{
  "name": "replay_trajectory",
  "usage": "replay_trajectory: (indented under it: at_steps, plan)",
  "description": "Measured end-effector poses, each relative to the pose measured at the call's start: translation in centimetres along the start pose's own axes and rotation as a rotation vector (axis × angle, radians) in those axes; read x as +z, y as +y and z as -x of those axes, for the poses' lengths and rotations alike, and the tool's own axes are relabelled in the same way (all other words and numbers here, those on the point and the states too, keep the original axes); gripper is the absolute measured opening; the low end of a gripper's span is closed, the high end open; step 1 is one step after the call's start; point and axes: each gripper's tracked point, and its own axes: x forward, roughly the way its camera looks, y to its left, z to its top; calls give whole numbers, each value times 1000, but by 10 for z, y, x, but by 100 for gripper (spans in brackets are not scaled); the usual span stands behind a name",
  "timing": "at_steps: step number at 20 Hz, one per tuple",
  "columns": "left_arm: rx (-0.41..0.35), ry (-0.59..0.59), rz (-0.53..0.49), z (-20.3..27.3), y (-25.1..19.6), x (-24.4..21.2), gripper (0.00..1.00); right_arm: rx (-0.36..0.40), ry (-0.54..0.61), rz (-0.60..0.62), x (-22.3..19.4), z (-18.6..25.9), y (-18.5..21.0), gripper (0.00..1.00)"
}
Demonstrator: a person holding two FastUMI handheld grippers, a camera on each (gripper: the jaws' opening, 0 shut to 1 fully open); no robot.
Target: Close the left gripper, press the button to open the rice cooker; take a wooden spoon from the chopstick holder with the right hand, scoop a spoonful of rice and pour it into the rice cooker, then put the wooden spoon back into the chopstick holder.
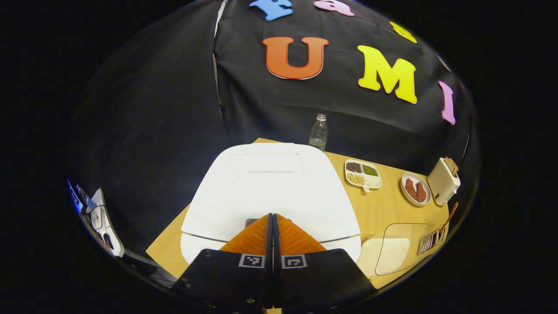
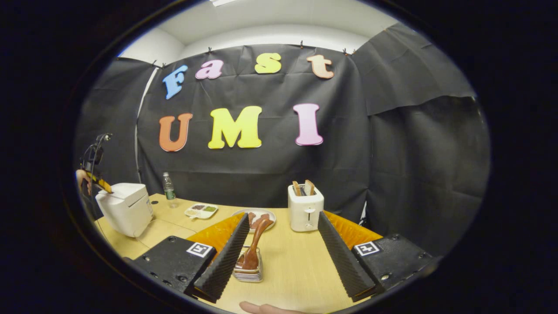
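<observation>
The white rice cooker (image 1: 270,187) stands close in front of me in the left gripper view with its lid down. My left gripper (image 1: 273,216) is shut with nothing in it, its tips right over the dark button (image 1: 250,222) at the lid's front edge. In the right gripper view the cooker (image 2: 124,209) stands far left, with the left gripper (image 2: 99,184) at its top. My right gripper (image 2: 283,220) is open above the table. The wooden spoon (image 2: 255,242) stands in the chopstick holder (image 2: 248,272) beside its left finger (image 2: 224,257). A clear rice container (image 1: 399,248) sits right of the cooker.
A toaster (image 2: 305,209) holding toast stands straight ahead of the right gripper. A plate (image 2: 261,214) of reddish food, a divided dish (image 2: 201,211) of beans and a water bottle (image 2: 168,186) sit farther back. A fingertip (image 2: 266,308) shows at the bottom edge.
</observation>
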Motion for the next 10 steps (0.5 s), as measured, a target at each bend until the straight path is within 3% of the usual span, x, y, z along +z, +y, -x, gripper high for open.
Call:
replay_trajectory:
  at_steps: [2,3,4,10]
  plan:
    - [1,-47,18,8,2,21,0,-1,10,6,0,-5,1,96]
    - [0,-66,34,13,3,32,0,-3,16,5,0,-7,2,100]
    - [-5,-89,49,19,4,45,0,-1,21,5,-1,-9,3,96]
    - [-33,-239,134,40,15,102,0,-13,45,4,-4,-28,5,100]
